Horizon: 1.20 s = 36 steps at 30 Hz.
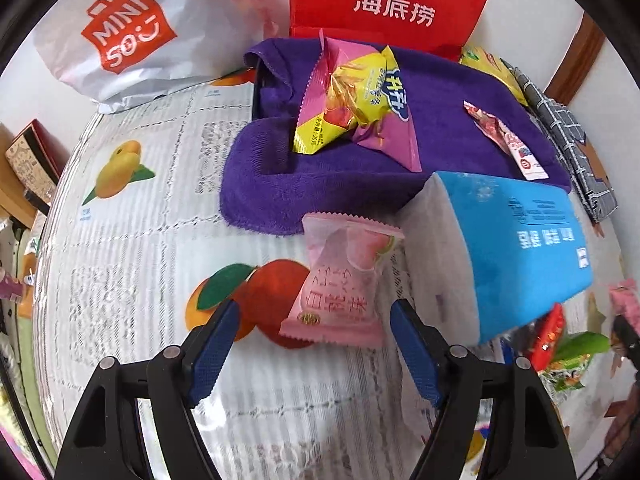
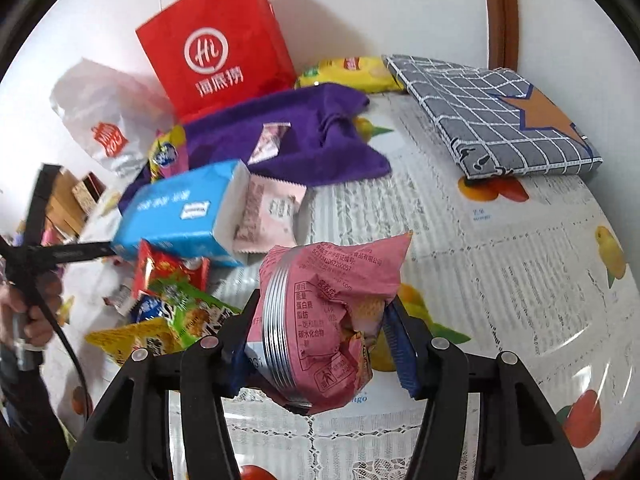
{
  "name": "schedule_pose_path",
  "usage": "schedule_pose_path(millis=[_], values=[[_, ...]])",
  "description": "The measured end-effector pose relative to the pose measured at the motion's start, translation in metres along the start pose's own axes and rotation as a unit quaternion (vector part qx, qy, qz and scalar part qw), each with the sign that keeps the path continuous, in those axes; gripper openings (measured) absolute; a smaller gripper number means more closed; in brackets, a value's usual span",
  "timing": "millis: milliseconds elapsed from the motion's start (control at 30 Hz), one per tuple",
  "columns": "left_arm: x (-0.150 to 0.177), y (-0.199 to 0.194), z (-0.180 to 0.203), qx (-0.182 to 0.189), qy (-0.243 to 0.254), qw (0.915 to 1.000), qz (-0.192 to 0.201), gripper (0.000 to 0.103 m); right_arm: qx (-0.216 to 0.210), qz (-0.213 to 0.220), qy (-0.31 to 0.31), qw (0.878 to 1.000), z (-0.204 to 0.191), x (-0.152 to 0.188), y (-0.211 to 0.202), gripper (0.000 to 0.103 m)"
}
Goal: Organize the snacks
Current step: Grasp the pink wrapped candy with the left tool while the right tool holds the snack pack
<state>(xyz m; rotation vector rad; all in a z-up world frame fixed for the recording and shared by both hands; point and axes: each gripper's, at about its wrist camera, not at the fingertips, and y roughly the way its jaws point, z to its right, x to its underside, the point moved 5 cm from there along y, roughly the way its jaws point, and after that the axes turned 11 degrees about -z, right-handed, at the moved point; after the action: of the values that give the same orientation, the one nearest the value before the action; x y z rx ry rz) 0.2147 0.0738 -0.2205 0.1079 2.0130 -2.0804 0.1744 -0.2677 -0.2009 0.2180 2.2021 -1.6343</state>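
Note:
My left gripper [image 1: 314,314] is open just above the tablecloth, its blue pads on either side of the near end of a pale pink peach snack packet [image 1: 344,280] that lies beside a blue tissue pack [image 1: 512,248]. A purple towel [image 1: 344,184] behind it carries a yellow and pink snack bag [image 1: 356,100] and a small red-white packet [image 1: 504,136]. My right gripper [image 2: 316,320] is shut on a crumpled pink snack bag [image 2: 324,312], held above the table. In the right wrist view the same pink packet [image 2: 268,212] leans on the tissue pack [image 2: 180,208].
A red paper bag [image 1: 392,0] and a white Miniso bag [image 1: 120,36] stand at the back. A grey checked folded cloth [image 2: 500,116] and a yellow chip bag [image 2: 352,72] lie at the back right. Several loose snacks [image 2: 168,304] pile at the left of the right wrist view.

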Motion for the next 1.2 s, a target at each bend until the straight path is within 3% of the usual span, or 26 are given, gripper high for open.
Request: schedule_pose_path(millis=[67,200,467,733,1200], values=[[-0.002,0.005,0.001,0.002,0.000,1.0000,-0.003,0.068,0.004,0.003,-0.006,1.000,0.000,-0.001,-0.001,0.057],[-0.004,0.008,0.002,-0.006,0.002,1.0000,0.003,0.044,0.009,0.001,-0.010,1.000,-0.002,-0.003,0.000,0.057],[0.005,-0.010,-0.006,0.003,0.002,0.9998,0.020,0.042,0.012,0.001,-0.007,1.000,-0.006,-0.009,0.000,0.057],[0.011,-0.056,-0.011,0.017,0.010,0.9983,0.054,0.042,0.031,0.014,0.006,0.999,-0.016,-0.029,-0.013,0.057],[-0.022,-0.125,0.028,0.055,0.044,0.9917,0.107,0.042,0.047,0.051,0.000,0.998,-0.049,-0.103,-0.034,0.056]])
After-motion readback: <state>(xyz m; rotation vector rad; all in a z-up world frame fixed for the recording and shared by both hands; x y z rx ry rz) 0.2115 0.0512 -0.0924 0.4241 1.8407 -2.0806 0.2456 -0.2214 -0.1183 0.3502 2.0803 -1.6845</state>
